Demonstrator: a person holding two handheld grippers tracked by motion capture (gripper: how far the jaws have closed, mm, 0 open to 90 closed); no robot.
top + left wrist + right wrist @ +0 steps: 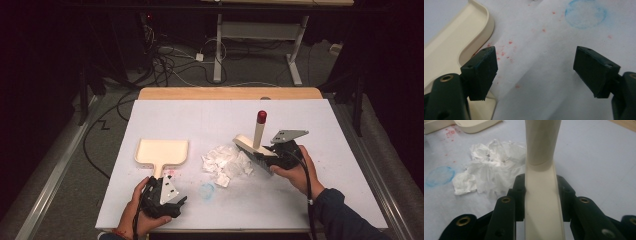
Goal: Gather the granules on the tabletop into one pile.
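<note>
Gripping the cream brush (252, 142) by its block, the right gripper (267, 155) is holding it just beside the crumpled paper (226, 162). The left gripper (162, 197) is idling wide open near the dustpan (162, 152); unsteadied, the pan is risking sliding away.

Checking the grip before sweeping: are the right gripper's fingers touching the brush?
Touching. The right gripper view shows the right gripper with both fingers pressed flat against the sides of the cream brush, no gap.
</note>
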